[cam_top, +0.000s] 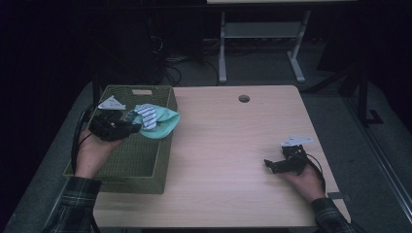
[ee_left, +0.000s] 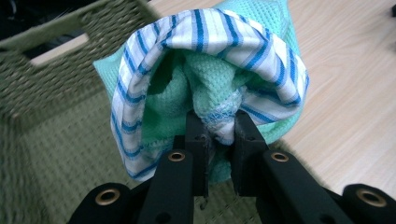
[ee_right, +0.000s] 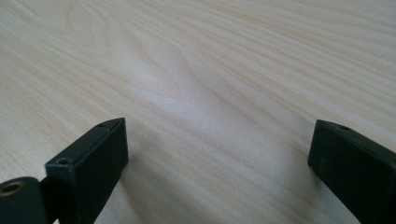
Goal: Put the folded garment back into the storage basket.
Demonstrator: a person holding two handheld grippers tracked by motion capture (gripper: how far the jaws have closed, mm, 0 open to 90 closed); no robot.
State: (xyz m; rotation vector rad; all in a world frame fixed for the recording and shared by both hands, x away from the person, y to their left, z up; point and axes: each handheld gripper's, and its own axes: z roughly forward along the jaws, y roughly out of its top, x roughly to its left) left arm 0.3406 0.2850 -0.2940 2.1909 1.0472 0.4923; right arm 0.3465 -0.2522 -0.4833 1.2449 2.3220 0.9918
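Mint-green cloth bundled with a blue-striped white cloth, both pinched between the closed jaws of the left tool, over the near rim of the green woven basket. Right tool, well apart, rests open on the counter, nothing between its jaws.

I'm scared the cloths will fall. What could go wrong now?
The left tongs pinch only a small bunched edge of the cloths, so the striped one might slip free. They hang over the basket's rim, partly above the table, and could drop outside. The right tongs are open and far away, so probably no help.
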